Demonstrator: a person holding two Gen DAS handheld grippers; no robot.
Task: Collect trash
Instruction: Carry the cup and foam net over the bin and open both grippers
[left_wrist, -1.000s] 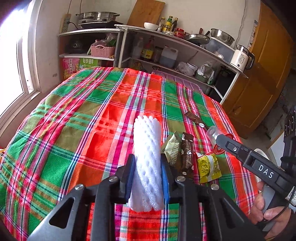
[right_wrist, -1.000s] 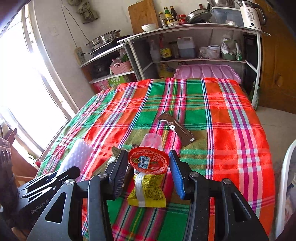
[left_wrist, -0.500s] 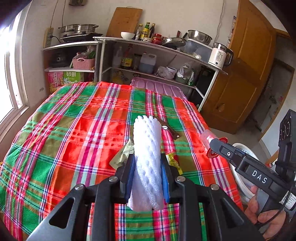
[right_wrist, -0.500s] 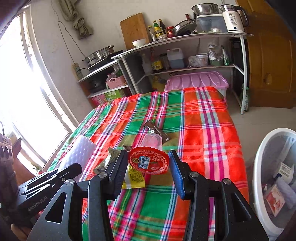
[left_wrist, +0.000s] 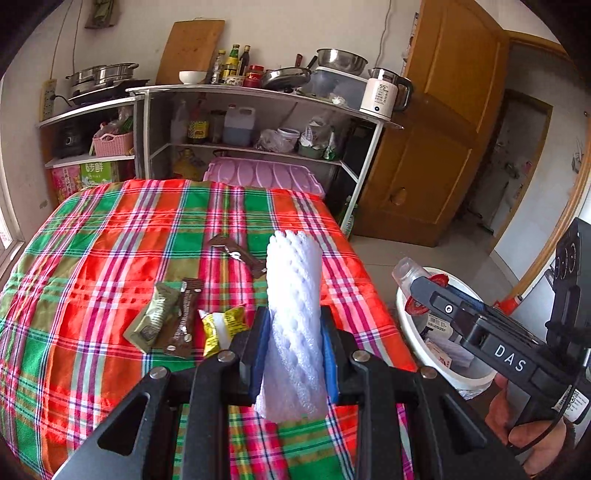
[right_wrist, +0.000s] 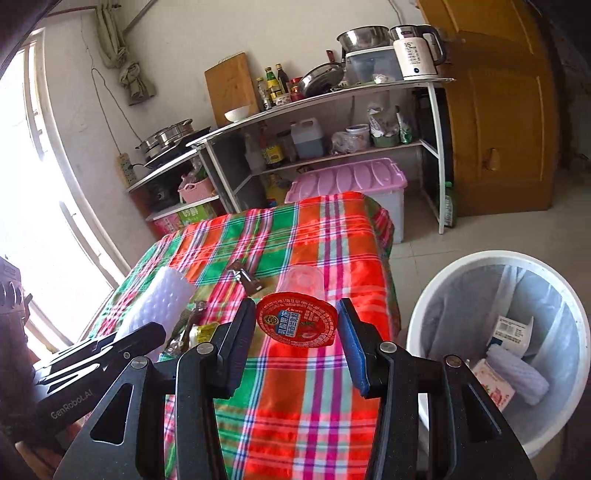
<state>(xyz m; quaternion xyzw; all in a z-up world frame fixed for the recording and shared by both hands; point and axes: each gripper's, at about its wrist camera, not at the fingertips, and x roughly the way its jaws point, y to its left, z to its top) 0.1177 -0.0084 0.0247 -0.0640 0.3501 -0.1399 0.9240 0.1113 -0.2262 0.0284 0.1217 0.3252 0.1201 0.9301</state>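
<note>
both hands swung toward the bin (right_wrist: 436, 295) | left gripper (left_wrist: 293, 339) clamped on squishy foam net (left_wrist: 293, 295) | right gripper (right_wrist: 295, 325) pinching light jelly cup (right_wrist: 297, 325) at rim

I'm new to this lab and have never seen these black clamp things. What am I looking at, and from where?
There is no robot. A person holds a black two-finger gripper in each hand, and each gripper carries a wide-angle camera looking forward along its fingers.

The left camera's picture shows the left gripper clamped on a white foam net sleeve. To the right in it is the right gripper, with the person's hand on its handle.

The right camera's picture shows the right gripper holding a clear plastic jelly cup with a red foil lid.

Still lying on the red-and-green plaid tablecloth are a yellow sachet, a brown wrapper, an olive-green wrapper and a dark brown wrapper further back. On the floor beside the table stands a white waste bin with rubbish already inside.
</note>
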